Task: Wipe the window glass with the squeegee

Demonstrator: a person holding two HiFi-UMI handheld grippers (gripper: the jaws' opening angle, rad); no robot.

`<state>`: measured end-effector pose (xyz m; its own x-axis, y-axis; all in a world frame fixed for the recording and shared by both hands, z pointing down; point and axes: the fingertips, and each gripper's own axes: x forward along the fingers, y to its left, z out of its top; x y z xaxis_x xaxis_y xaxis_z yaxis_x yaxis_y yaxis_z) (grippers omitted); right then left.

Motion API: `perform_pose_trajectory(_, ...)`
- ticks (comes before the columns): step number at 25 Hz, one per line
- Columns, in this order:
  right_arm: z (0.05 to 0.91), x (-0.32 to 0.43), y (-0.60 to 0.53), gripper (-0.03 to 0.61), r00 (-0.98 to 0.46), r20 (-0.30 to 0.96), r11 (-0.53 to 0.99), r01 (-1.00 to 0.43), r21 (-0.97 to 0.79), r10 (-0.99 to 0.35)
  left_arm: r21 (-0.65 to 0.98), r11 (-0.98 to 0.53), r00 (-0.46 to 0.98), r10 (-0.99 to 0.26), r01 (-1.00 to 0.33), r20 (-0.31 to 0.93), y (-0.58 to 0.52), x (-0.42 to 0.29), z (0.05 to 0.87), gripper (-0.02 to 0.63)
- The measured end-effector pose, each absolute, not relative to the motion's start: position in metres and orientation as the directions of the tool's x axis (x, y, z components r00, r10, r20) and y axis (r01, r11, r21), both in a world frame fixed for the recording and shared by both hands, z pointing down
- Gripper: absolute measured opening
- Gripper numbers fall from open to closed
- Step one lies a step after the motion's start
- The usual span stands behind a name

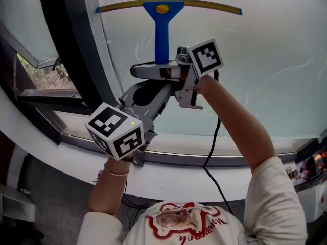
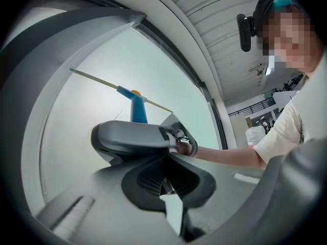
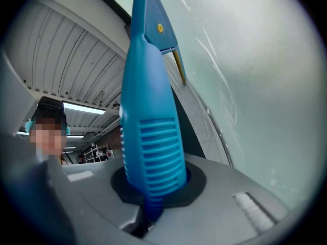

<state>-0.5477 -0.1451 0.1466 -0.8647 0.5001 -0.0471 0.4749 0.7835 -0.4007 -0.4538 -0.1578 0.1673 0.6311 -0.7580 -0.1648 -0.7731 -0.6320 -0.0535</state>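
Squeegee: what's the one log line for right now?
right tongs: shut on squeegee handle | blade: against window glass | left tongs: empty

Lighting: bright, diffuse daylight is coming through the window glass (image 1: 276,34) ahead of the right gripper (image 1: 162,68); faint streaks (image 1: 301,65) are glinting there. Gripper views: edges are bending and darkening, and the left gripper (image 2: 171,193) is blurring close to its lens.

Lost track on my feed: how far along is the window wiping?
Done: the right gripper is shut on the squeegee by its handle, blade against the glass. In hand: a stroke with the blade set level. Left: faint streaks show right of the gripper, so that side at least looks unwiped.
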Motion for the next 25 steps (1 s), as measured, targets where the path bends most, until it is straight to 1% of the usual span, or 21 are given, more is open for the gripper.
perform_pose_trajectory(14, 0.192, -0.543, -0.148, 0.026, -0.870, -0.052, 0.767, 0.459, -0.448, 0.490, 0.016, -0.629, 0.625, -0.775, -0.777, -0.091, -0.161, -0.448, 0.213, 0.000)
perform_pose_trajectory(25, 0.229, -0.543, -0.150, 0.026, -0.881, -0.052, 0.764, 0.436, -0.476, 0.470, 0.063, -0.625, 0.622, -0.781, -0.778, -0.063, -0.155, -0.449, 0.245, 0.000)
